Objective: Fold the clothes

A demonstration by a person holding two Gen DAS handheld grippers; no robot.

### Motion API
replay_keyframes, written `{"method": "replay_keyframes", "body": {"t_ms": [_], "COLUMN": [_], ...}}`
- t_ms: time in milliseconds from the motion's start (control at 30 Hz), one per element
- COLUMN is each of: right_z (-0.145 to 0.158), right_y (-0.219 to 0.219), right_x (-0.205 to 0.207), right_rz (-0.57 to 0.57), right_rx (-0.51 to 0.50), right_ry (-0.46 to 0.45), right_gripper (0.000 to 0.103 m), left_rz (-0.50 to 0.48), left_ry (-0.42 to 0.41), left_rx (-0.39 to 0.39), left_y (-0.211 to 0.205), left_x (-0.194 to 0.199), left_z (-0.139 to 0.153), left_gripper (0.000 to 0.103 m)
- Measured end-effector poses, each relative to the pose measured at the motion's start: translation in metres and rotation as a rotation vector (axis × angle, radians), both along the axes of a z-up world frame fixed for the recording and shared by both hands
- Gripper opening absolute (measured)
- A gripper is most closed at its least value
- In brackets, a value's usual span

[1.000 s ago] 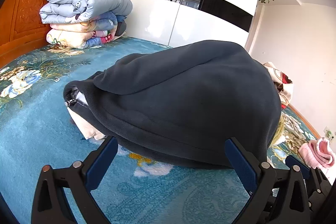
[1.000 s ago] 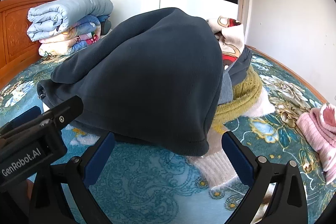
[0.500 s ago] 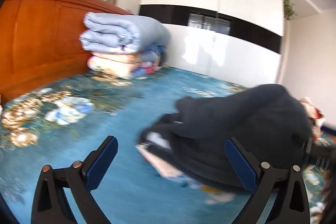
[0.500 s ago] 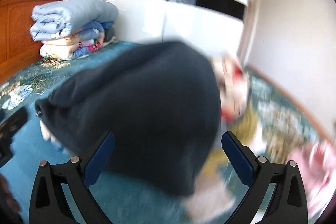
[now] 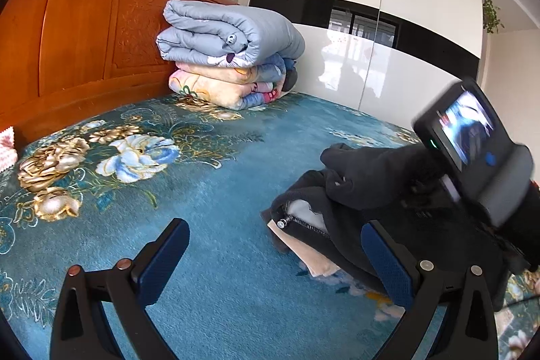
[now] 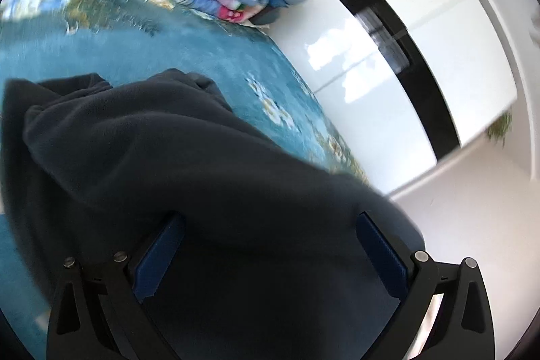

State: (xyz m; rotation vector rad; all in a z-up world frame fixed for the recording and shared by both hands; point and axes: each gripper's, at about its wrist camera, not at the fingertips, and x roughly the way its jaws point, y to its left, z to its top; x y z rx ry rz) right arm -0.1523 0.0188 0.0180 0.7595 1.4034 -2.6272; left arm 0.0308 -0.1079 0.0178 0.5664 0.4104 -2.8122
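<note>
A dark grey fleece jacket (image 5: 364,191) with a zip and pale lining lies heaped on the teal floral bedspread (image 5: 209,184), at the right of the left wrist view. My left gripper (image 5: 273,262) is open and empty, just left of the jacket's zip edge. The right gripper's body with its small screen (image 5: 472,140) sits over the jacket. In the right wrist view the jacket (image 6: 202,177) fills the lower frame. My right gripper (image 6: 270,258) is open, tilted, with fleece bulging between its jaws.
A stack of folded quilts (image 5: 229,63) sits against the wooden headboard (image 5: 74,43) at the far side of the bed. White and black wardrobe doors (image 5: 388,32) stand behind. A pink item (image 5: 6,147) lies at the far left edge.
The left gripper has swung left and back from the jacket. The right gripper has moved onto the jacket and tilted, with fleece now between its jaws.
</note>
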Motion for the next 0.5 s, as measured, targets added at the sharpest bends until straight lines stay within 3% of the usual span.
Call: {"method": "replay_keyframes", "body": {"t_ms": [67,200,300,500], "right_z": [0.006,0.016,0.025,0.097], "right_y": [-0.006,-0.016,-0.023,-0.013], "right_x": [-0.009,-0.022,-0.019,0.001], "right_rz": [-0.018,-0.055,-0.056,-0.054], "right_rx": [-0.029,-0.080,-0.070,-0.241], "right_ry": [0.005,-0.001,0.013,0.126], "right_gripper": [0.096,0.044,0.014,0.004], "left_rz": [-0.002,-0.008,-0.013,-0.018], "left_ry": [-0.005,-0.002,0.000,0.018], "left_rx": [0.001,0.014,0.024,0.038], "left_y": [0.000,-0.002,-0.004,-0.008], "left_x": [-0.001,0.000,0.001,0.005], "left_z": [0.000,0.000,0.000,0.005], "left_gripper": [0.103,0.103,0.103,0.103]}}
